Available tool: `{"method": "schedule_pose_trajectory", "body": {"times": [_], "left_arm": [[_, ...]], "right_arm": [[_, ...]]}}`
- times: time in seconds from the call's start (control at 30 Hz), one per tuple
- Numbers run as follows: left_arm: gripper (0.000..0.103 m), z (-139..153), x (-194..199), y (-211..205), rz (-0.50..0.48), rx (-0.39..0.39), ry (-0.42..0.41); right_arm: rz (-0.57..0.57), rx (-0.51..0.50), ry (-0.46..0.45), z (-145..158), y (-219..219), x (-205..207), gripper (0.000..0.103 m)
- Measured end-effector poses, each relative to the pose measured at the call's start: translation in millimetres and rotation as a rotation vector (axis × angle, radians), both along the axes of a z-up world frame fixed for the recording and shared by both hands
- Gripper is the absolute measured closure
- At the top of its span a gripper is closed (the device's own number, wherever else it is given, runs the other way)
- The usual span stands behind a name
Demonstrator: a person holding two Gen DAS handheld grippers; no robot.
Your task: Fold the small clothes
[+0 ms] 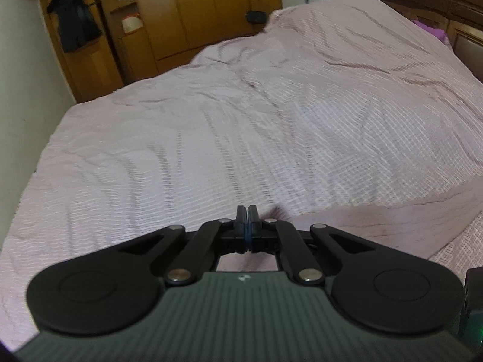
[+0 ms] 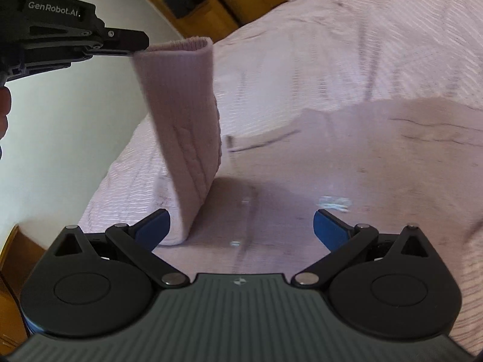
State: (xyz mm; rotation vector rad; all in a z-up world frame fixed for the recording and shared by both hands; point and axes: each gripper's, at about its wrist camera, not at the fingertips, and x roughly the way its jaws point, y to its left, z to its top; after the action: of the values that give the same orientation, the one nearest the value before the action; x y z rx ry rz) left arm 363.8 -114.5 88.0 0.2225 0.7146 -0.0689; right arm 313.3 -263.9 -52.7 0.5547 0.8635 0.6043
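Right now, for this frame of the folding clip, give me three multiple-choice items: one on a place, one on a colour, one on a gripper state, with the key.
1. Where does the lifted sleeve's cuff hang?
A. Flat on the bedspread
B. In the left gripper, above the bed
C. On the wardrobe shelf

2. What colour are the right gripper's finger pads?
A. Blue
B. Red
C. White

3. How do the right gripper's jaws stand?
A. Shut on the garment
B. Shut on nothing
C. Wide open

Key: 1 B, the left gripper pinches the ribbed cuff of the pink sleeve, which rises from the garment on the bed. 2 A, the pads of the right gripper show blue. 3 C, the fingers stand far apart with cloth only beneath.
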Motion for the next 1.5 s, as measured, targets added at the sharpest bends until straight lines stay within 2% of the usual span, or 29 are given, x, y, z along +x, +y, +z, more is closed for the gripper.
{"method": "schedule_pose_trajectory", "body": {"times": [0.23, 0.47, 0.53, 0.57, 0.6, 0.67, 0.73, 0.8, 0.87, 0.97, 1.1, 1.13, 1.17, 1.2, 1.23, 1.27, 1.33, 1.4, 1.5], "left_arm": [[0.101, -42, 13, -37, -0.057, 0.019, 0.069], [0.098, -67, 11, -31, -0.057, 0.021, 0.122], [0.094, -76, 6, -23, -0.048, 0.018, 0.136], [0.087, -82, 4, -20, -0.044, 0.015, 0.139], [0.07, -90, -1, -14, -0.037, 0.013, 0.142], [0.055, -101, -13, 0, -0.018, 0.005, 0.128], [0.053, -116, -27, 24, 0.012, -0.013, 0.128], [0.053, -132, -39, 56, 0.064, -0.027, 0.145], [0.054, -146, -46, 98, 0.137, -0.046, 0.161], [0.054, -163, -52, 163, 0.253, -0.102, 0.189], [0.055, -183, -62, 219, 0.337, -0.143, 0.2], [0.055, -188, -66, 229, 0.337, -0.168, 0.199], [0.056, -192, -70, 235, 0.328, -0.198, 0.196], [0.056, -195, -73, 239, 0.319, -0.228, 0.189], [0.056, -197, -76, 242, 0.314, -0.241, 0.177], [0.056, -196, -79, 242, 0.308, -0.242, 0.168], [0.058, -196, -83, 242, 0.306, -0.226, 0.154], [0.073, -197, -88, 247, 0.316, -0.22, 0.15], [0.085, -200, -90, 260, 0.333, -0.264, 0.144]], "right_arm": [[-0.051, 0.029, 0.053, -33, -36, -1, 0.0], [-0.07, 0.026, 0.092, -55, -37, 12, 0.0], [-0.074, 0.028, 0.097, -58, -37, 13, 0.0], [-0.079, 0.031, 0.1, -59, -38, 15, 0.0], [-0.086, 0.039, 0.1, -61, -39, 16, 0.0], [-0.111, 0.077, 0.089, -63, -42, 21, 0.0], [-0.136, 0.127, 0.094, -68, -49, 29, 0.0], [-0.161, 0.133, 0.101, -72, -53, 39, 0.002], [-0.182, 0.111, 0.11, -77, -51, 50, 0.016], [-0.196, 0.053, 0.129, -85, -40, 65, 0.028], [-0.205, -0.021, 0.086, -82, -18, 74, 0.029], [-0.203, -0.014, 0.062, -81, -14, 76, 0.038], [-0.211, -0.008, 0.038, -81, -10, 78, 0.056], [-0.222, -0.005, 0.032, -83, -7, 80, 0.07], [-0.232, -0.009, 0.053, -85, -6, 81, 0.087], [-0.253, -0.005, 0.066, -86, -7, 78, 0.09], [-0.29, 0.016, 0.037, -78, -15, 61, 0.091], [-0.327, 0.021, 0.028, -70, -26, 39, 0.092], [-0.37, 0.034, 0.052, -67, -39, 5, 0.092]]}}
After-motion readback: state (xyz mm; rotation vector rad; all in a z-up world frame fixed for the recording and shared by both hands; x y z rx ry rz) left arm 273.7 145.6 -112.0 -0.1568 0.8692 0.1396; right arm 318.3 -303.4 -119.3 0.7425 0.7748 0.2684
